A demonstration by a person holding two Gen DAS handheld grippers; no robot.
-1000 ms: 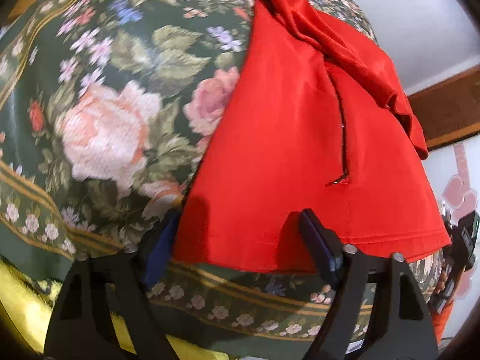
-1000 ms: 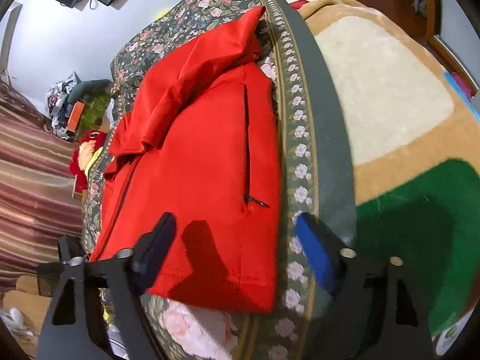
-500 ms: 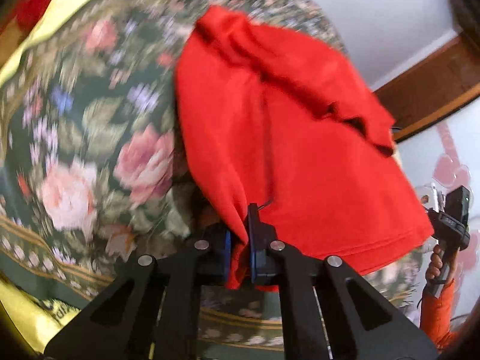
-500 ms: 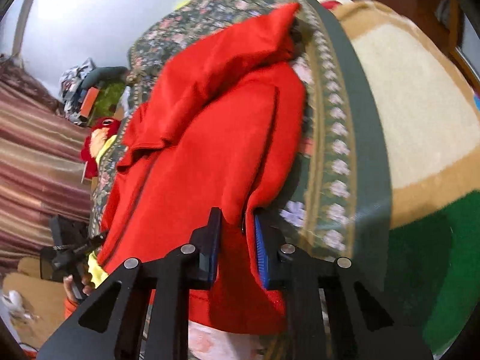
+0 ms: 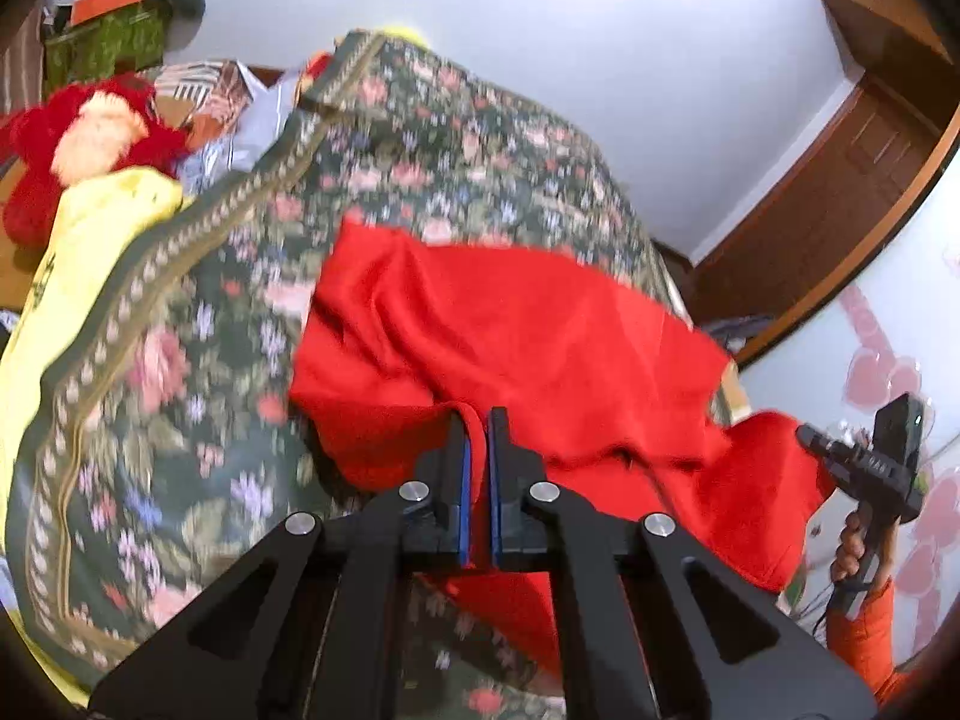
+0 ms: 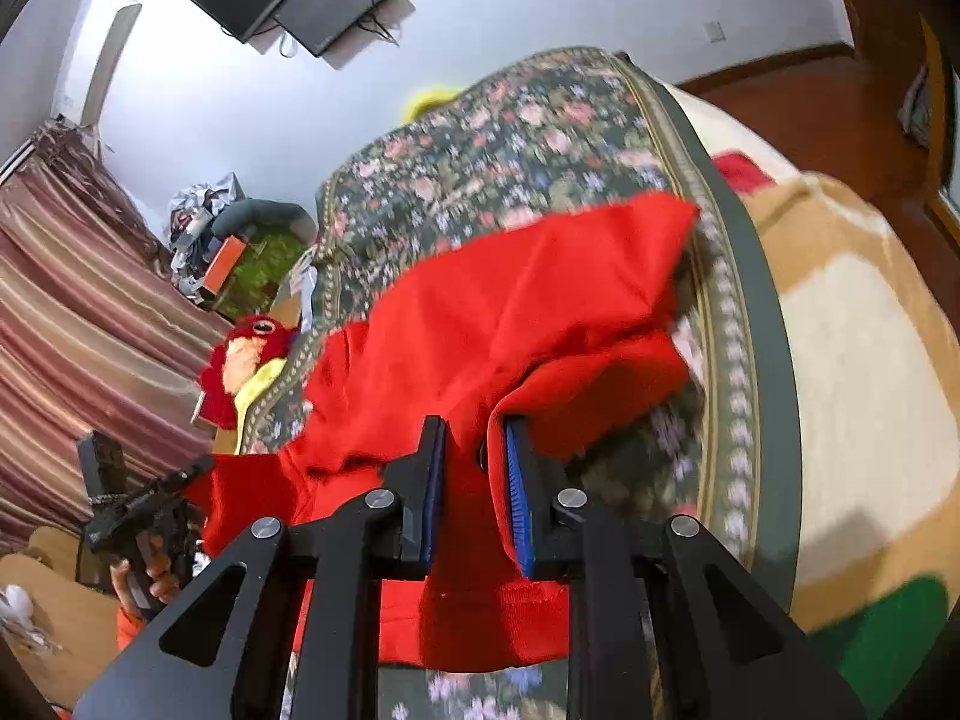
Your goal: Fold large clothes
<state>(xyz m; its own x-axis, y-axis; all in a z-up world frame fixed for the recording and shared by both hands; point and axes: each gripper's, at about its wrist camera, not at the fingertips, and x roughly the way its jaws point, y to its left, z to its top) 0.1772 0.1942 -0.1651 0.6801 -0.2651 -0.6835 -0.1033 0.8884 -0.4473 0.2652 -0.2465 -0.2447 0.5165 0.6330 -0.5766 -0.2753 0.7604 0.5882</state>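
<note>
Softly rumpled red garment (image 5: 540, 348), floral bedspread (image 5: 180, 396)

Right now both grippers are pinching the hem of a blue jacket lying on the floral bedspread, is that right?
Not quite: the jacket is red, not blue; only the finger pads are blue. Both wrist views show it. The left gripper and right gripper do each pinch its hem over the floral bedspread.

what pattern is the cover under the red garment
Dark green with pink roses and a small-flower border; the cover under the red garment shows best in the right wrist view.
</note>
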